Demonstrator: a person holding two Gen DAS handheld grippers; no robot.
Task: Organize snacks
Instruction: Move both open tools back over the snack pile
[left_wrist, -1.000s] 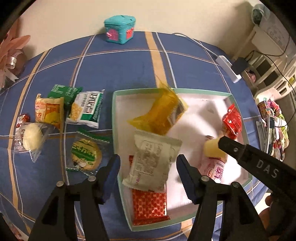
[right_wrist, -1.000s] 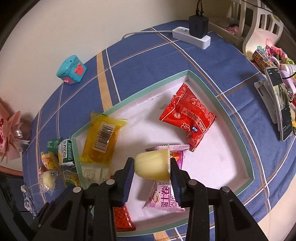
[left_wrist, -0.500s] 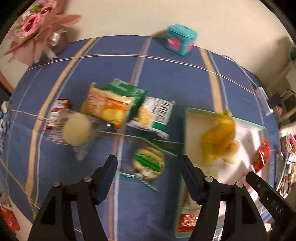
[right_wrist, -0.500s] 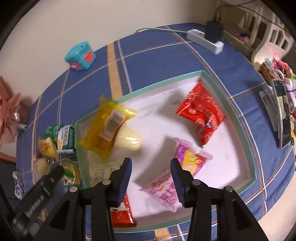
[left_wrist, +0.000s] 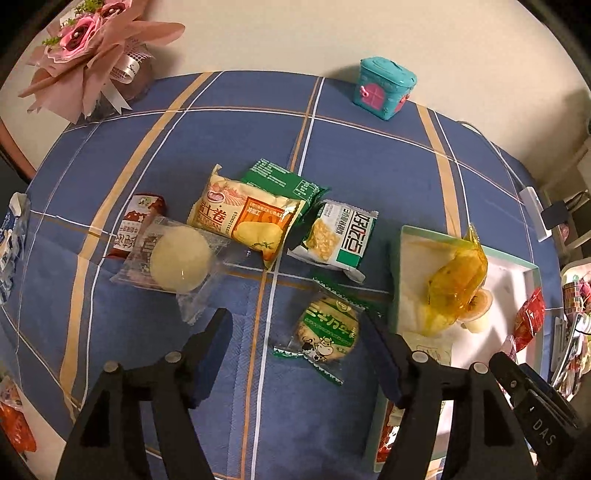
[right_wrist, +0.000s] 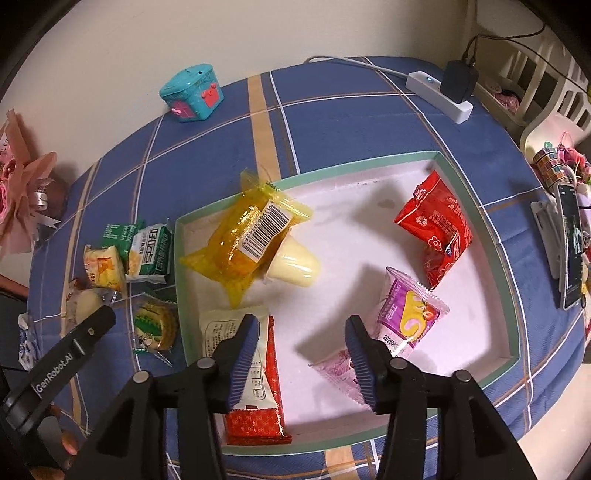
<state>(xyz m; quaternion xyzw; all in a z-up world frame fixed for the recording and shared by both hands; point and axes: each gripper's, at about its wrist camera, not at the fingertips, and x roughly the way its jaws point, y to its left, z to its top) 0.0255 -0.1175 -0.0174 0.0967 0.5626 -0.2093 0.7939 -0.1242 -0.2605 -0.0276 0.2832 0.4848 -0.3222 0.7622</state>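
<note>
My left gripper (left_wrist: 295, 328) hangs over the blue cloth, its jaws opening and holding nothing. A round green cookie packet (left_wrist: 328, 332) lies just inside its right finger. Beyond it lie a yellow-orange packet (left_wrist: 247, 221), a green-white cracker packet (left_wrist: 340, 240) and a clear-wrapped pale bun (left_wrist: 181, 258). My right gripper (right_wrist: 303, 325) is over the green-rimmed white tray (right_wrist: 509, 295), jaws opening, with nothing between them. In the tray a pale jelly cup (right_wrist: 295, 262) rests against a yellow packet (right_wrist: 247, 240), with red (right_wrist: 436, 225), pink (right_wrist: 402, 314) and white (right_wrist: 225, 328) packets around.
A teal toy house (left_wrist: 386, 88) and a pink bouquet (left_wrist: 92, 48) stand at the table's far edge. A power strip (right_wrist: 439, 96) with a charger lies at the back right. A phone on a stand (right_wrist: 570, 247) sits right of the tray.
My left gripper swung left from over the tray to the loose snacks and widened. My right gripper let go of the jelly cup, which now lies by the yellow packet.
</note>
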